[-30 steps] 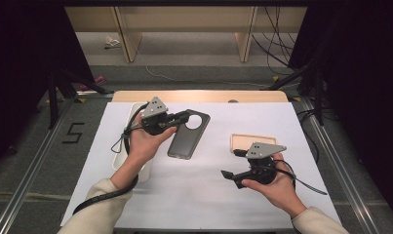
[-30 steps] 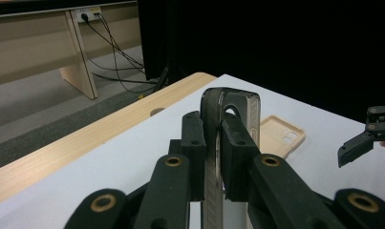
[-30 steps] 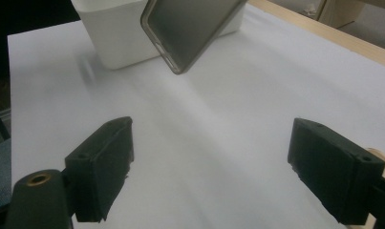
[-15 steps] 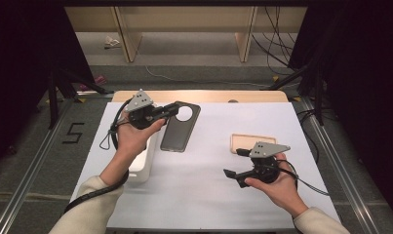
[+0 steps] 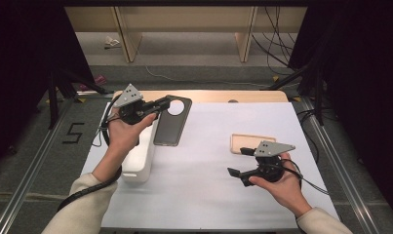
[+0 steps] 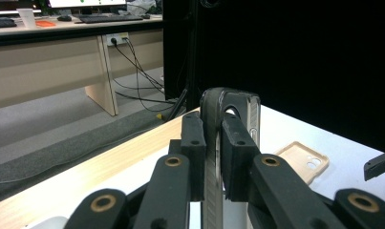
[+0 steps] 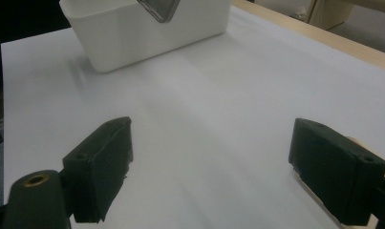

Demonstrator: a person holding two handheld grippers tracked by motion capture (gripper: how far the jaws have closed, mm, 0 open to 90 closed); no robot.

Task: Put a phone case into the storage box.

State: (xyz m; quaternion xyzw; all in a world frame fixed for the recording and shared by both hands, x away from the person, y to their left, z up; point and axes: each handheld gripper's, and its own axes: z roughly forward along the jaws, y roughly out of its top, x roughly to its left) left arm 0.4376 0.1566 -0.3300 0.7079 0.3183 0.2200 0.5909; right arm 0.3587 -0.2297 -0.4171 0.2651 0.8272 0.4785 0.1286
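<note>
A white-covered table [image 5: 204, 195] is seen from above. A white bin [image 5: 138, 161] stands near its left edge. A dark phone case [image 5: 172, 122] is held above the table beside the bin, pinched at its camera-hole end between the jaws of the left gripper [image 5: 160, 104]. A tan phone case [image 5: 250, 142] lies flat on the right, just beyond the right gripper [image 5: 237, 174], whose jaws are spread wide and hold nothing.

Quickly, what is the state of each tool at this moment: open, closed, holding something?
Left tool: closed on the dark phone case, lifted off the table.
Right tool: open, holding nothing, above the white table cover.
</note>
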